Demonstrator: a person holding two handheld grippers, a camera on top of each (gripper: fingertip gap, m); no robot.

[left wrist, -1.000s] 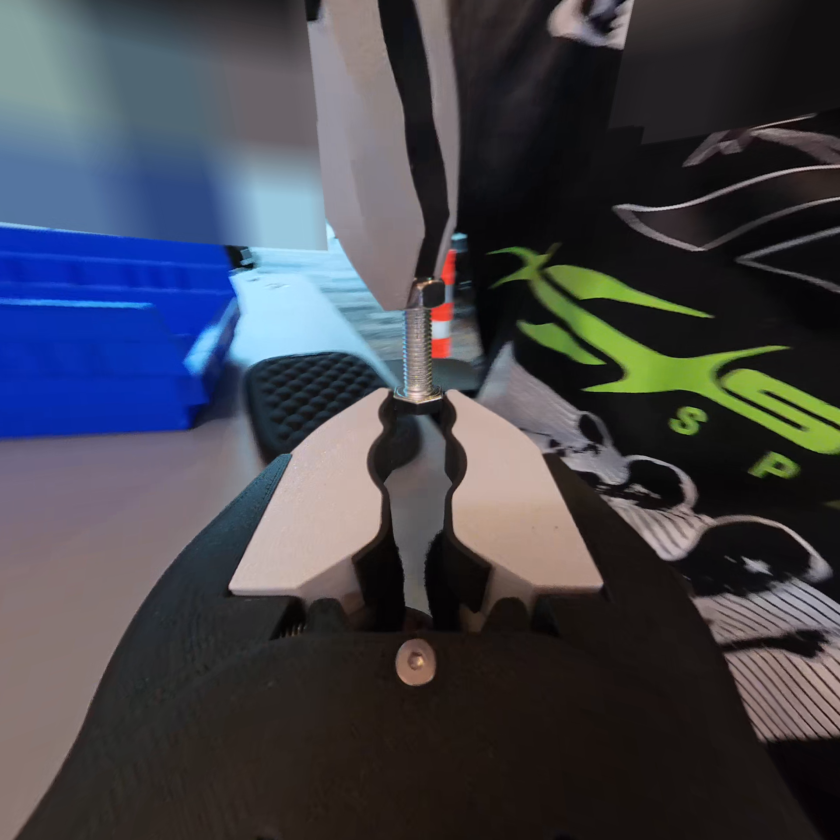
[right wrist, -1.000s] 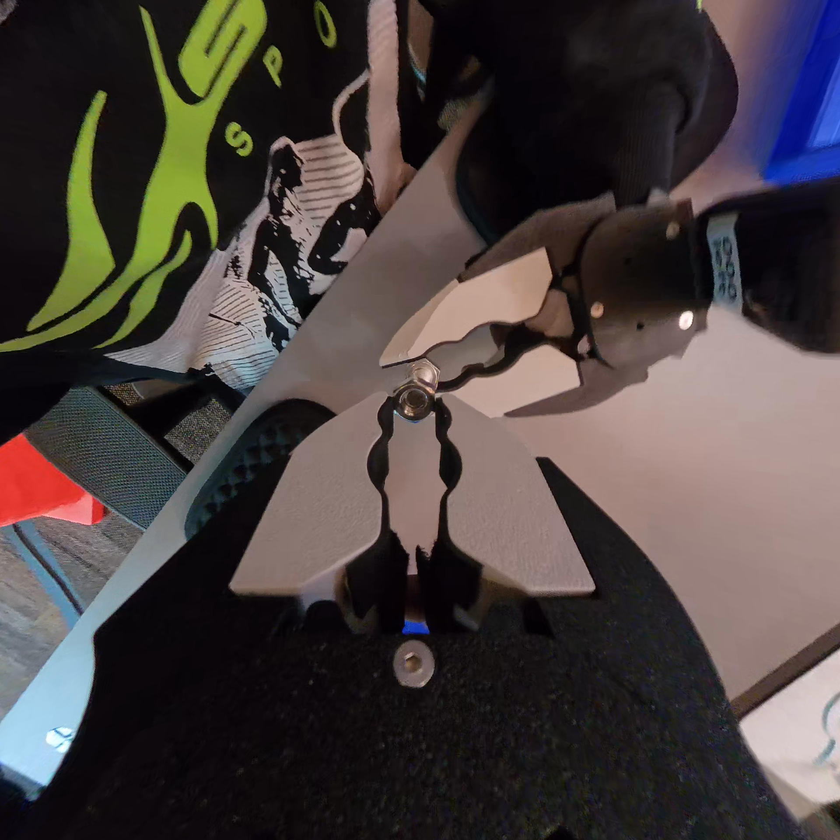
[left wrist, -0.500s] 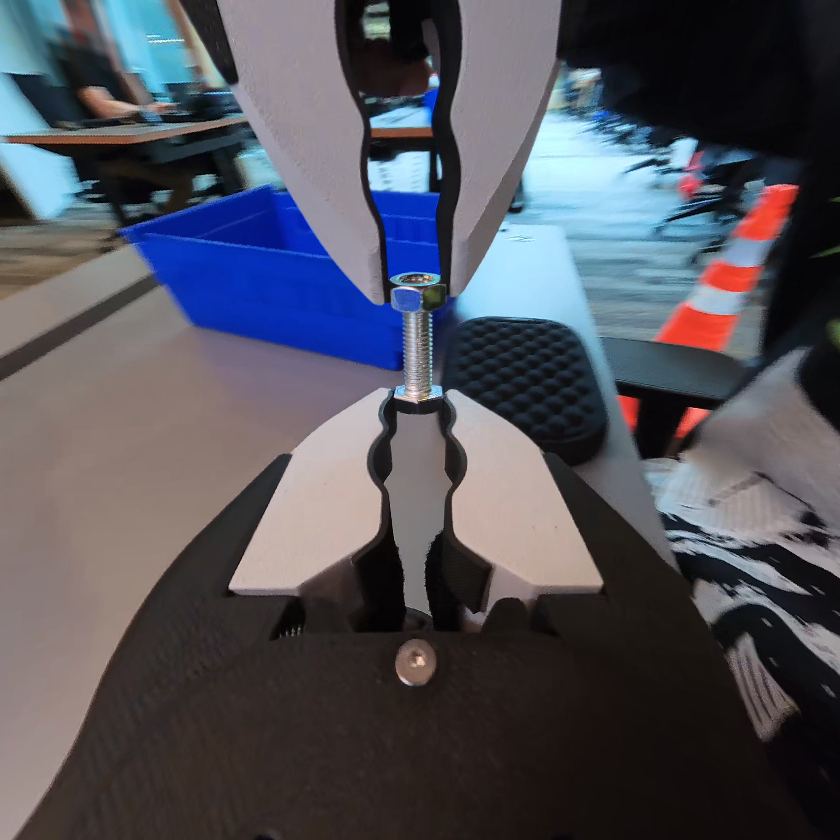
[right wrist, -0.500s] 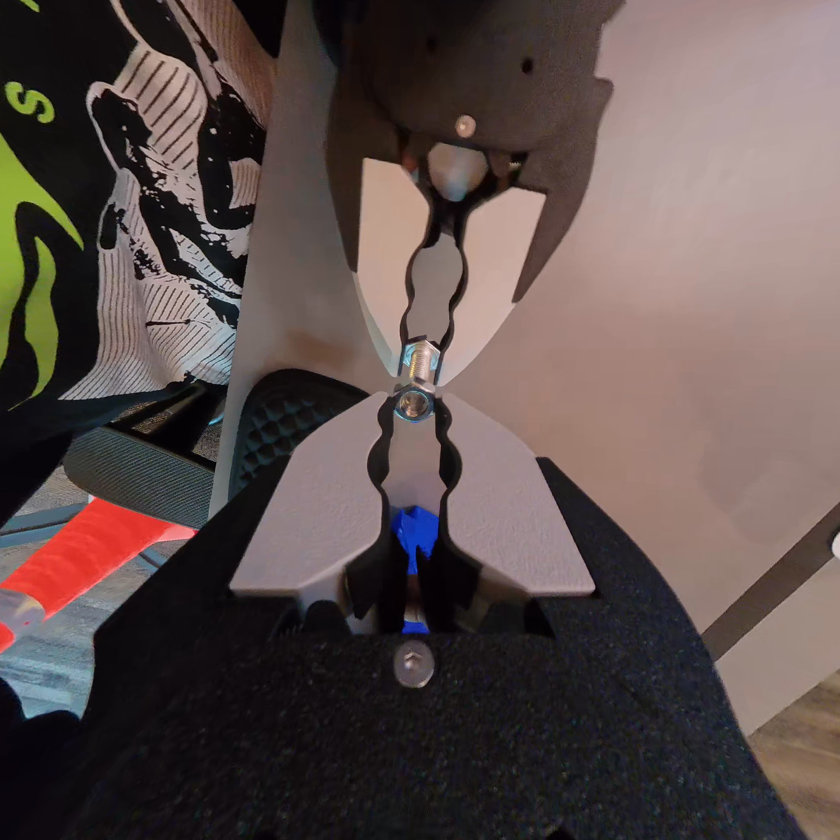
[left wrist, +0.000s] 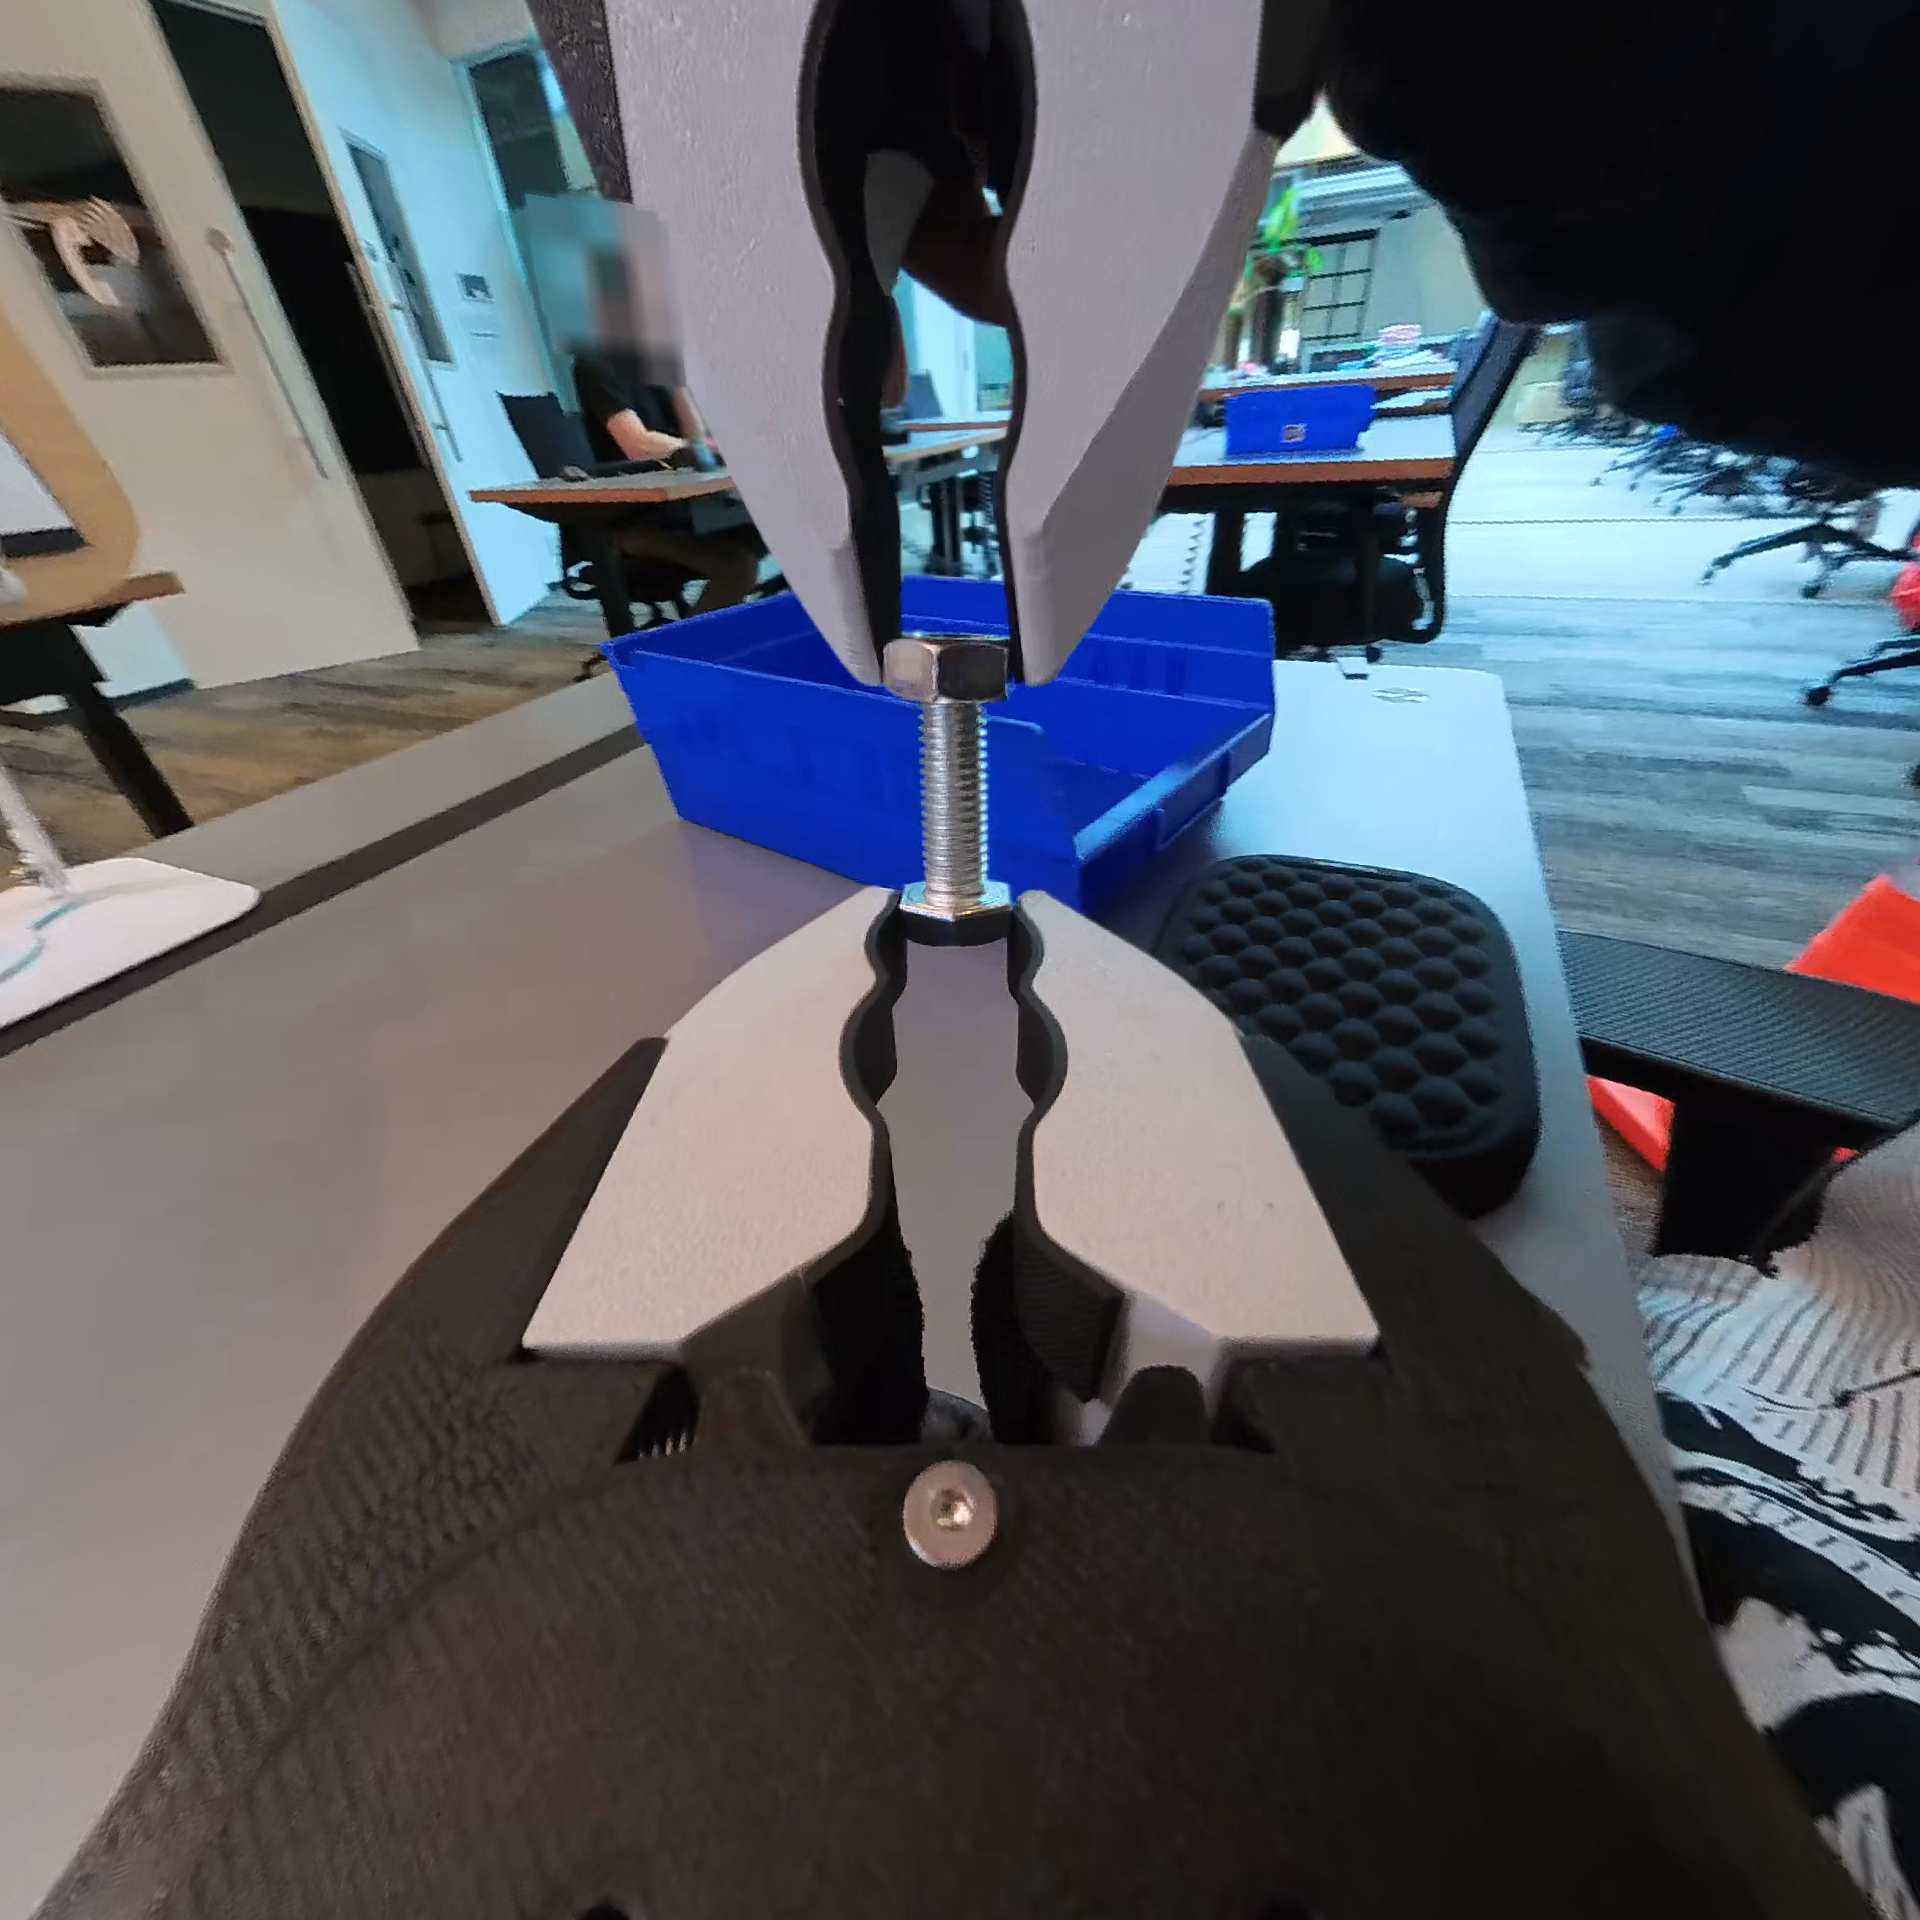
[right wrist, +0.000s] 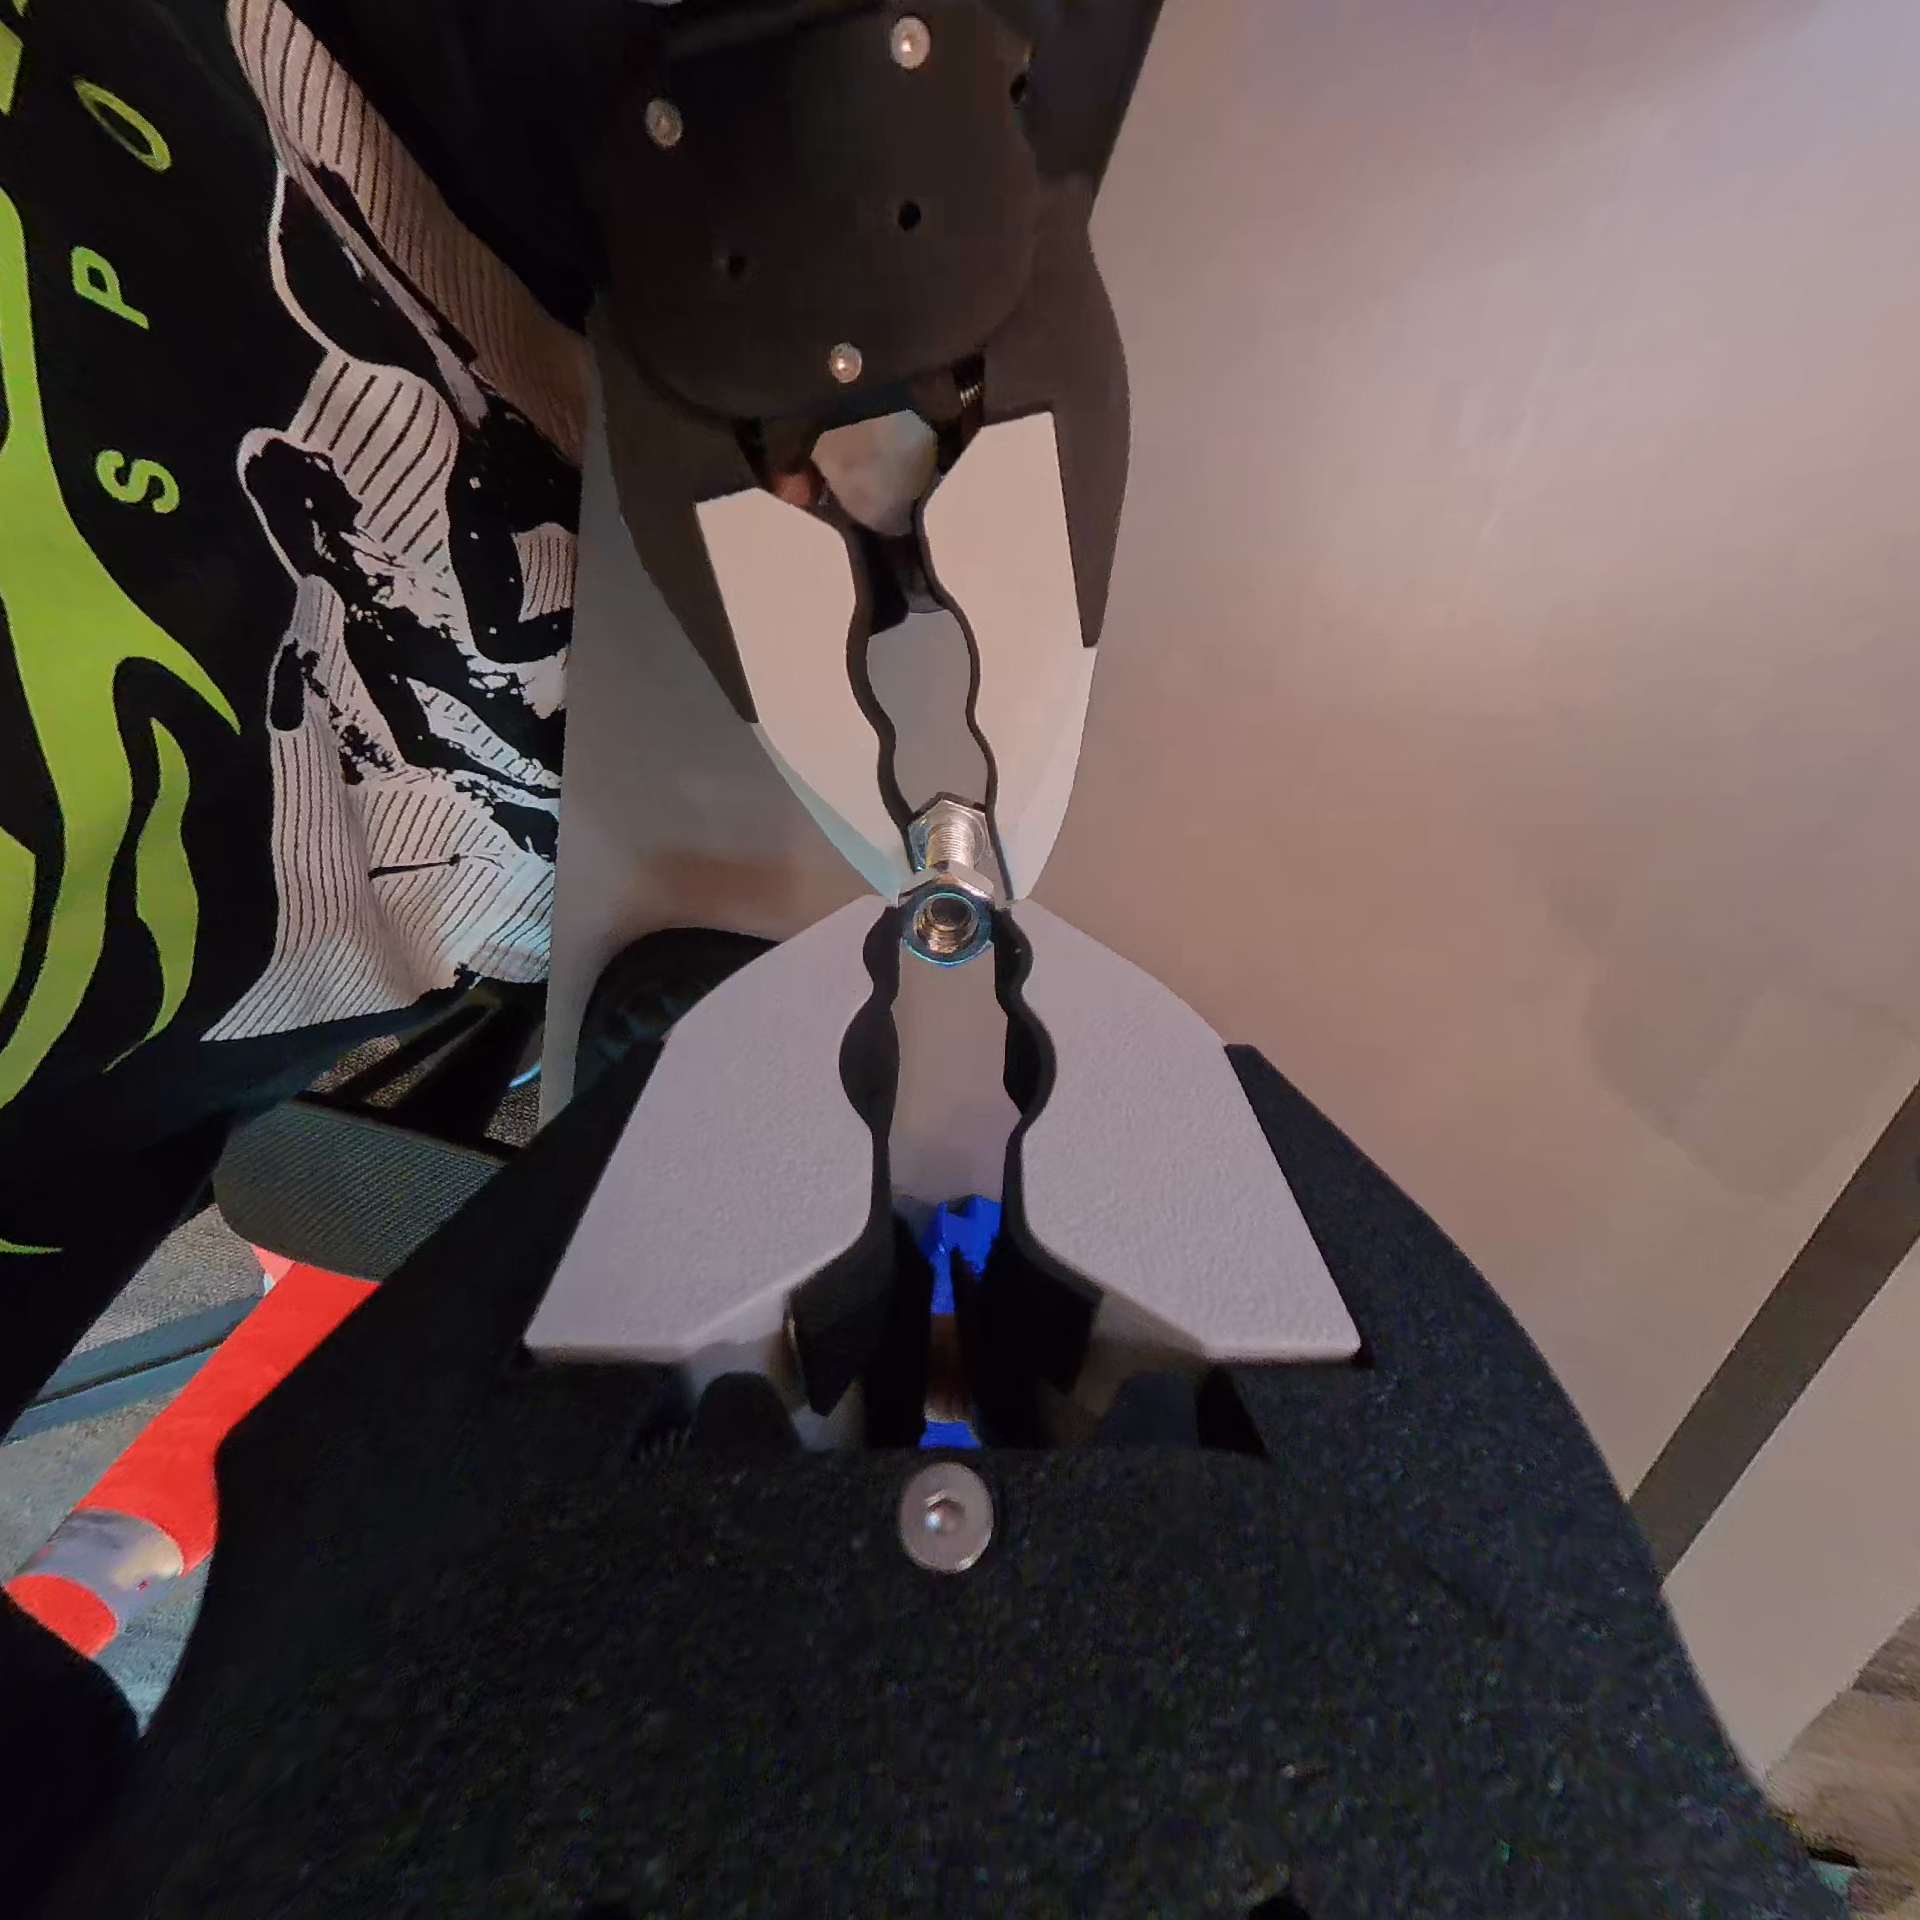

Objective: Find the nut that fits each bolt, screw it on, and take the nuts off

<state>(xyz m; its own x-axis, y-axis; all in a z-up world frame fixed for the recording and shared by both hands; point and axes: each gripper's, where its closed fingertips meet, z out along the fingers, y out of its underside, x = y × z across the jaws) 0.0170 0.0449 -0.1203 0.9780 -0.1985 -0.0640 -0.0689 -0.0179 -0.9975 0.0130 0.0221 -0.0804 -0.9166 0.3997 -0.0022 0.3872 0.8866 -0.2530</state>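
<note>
A silver bolt [left wrist: 953, 800] is held in the air between my two grippers, above the grey table [left wrist: 312, 1091]. My left gripper [left wrist: 951, 920] is shut on the bolt's hex head [left wrist: 951, 914], with the threaded shaft pointing away from it. My right gripper [left wrist: 948, 665] comes in from the top of the left wrist view and is shut on a silver nut [left wrist: 945, 668] at the shaft's far end. In the right wrist view, the right gripper [right wrist: 945, 925] pinches the nut [right wrist: 943, 927], seen face-on with the bolt's end inside it. The left gripper [right wrist: 948, 831] holds the head behind it.
A blue bin [left wrist: 810, 748] stands on the table behind the bolt. A black dimpled chair armrest [left wrist: 1351, 1018] lies to the right of it, with an orange cone [left wrist: 1860, 935] beyond. A white base [left wrist: 104, 925] sits at the left. The person's patterned shirt [right wrist: 208, 623] is close by. Spacing between my two grippers at the tips: around 5 cm.
Both grippers have turned relative to each other around the bolt's axis while staying shut on it. The left view has swung from the shirt towards the blue bin.
</note>
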